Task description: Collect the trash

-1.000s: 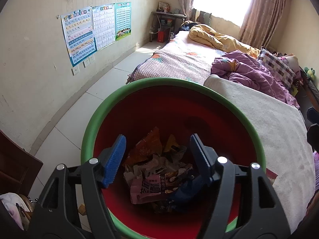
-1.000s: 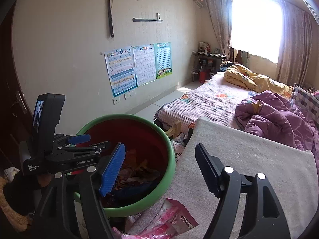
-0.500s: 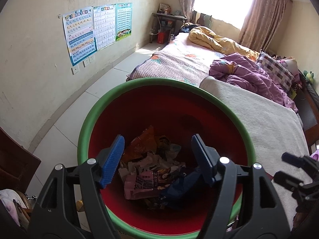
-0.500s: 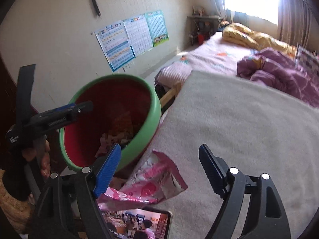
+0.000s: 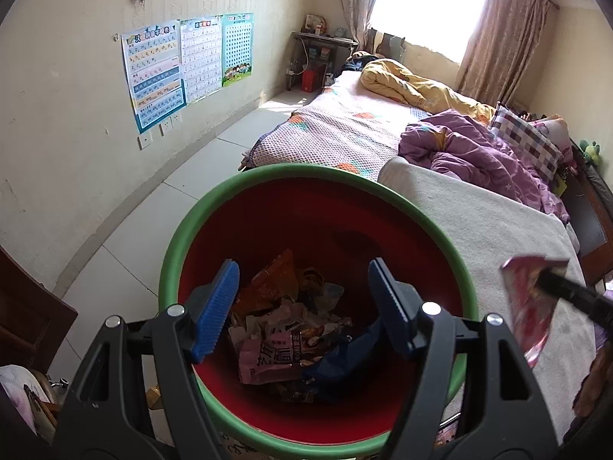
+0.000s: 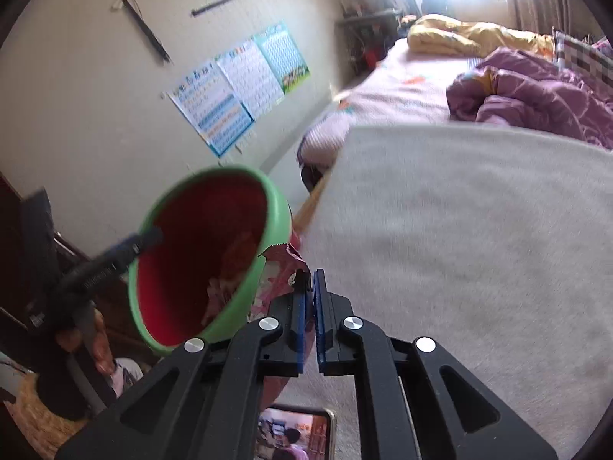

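Note:
A red bin with a green rim (image 5: 264, 176) stands beside the bed; it also shows in the right wrist view (image 6: 276, 207). Several wrappers (image 5: 283, 326) lie in its bottom. My left gripper (image 5: 302, 306) is open and empty, held over the bin's mouth. My right gripper (image 6: 310, 287) is shut on a pink snack wrapper (image 6: 277, 272), lifted off the blanket next to the bin's rim. The same wrapper shows in the left wrist view (image 5: 530, 306) at the right, above the blanket.
A white blanket (image 6: 459, 230) covers the near end of the bed. A phone (image 6: 299, 433) with a lit screen lies on it below my right gripper. Purple and yellow quilts (image 5: 471, 149) lie further back. Tiled floor (image 5: 153, 211) runs left of the bin.
My right gripper has closed on the pink wrapper and lifted it off the blanket toward the bin. My left gripper stays open over the bin.

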Available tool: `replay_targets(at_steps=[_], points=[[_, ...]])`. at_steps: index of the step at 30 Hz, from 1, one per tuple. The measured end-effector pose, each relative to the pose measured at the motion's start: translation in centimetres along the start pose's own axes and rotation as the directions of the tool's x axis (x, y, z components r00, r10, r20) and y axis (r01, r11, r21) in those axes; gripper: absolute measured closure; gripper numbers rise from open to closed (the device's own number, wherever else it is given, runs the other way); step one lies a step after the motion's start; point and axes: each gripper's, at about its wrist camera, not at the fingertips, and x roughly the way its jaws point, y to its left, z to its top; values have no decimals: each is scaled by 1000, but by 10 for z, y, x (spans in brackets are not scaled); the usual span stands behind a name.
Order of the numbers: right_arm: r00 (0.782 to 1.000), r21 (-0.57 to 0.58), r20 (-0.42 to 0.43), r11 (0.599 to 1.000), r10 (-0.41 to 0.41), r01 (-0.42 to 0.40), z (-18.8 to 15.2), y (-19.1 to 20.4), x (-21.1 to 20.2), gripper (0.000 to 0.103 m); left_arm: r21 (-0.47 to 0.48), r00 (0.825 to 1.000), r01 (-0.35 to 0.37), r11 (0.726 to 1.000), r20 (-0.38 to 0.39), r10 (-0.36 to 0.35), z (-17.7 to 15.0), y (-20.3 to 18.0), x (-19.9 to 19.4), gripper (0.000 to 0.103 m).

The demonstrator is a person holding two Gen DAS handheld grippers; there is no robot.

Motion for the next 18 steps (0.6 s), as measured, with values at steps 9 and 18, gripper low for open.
replay_targets(at_steps=[9,18], points=[[992,-257,126,966,12,21,36,80,13,88,-45,998,-21,999,53,23,3,11,-19,34],[975,-225,223,974,27,24,35,70,-9,22,-21,975,-70,997,210,72,1,-4,-51,6]])
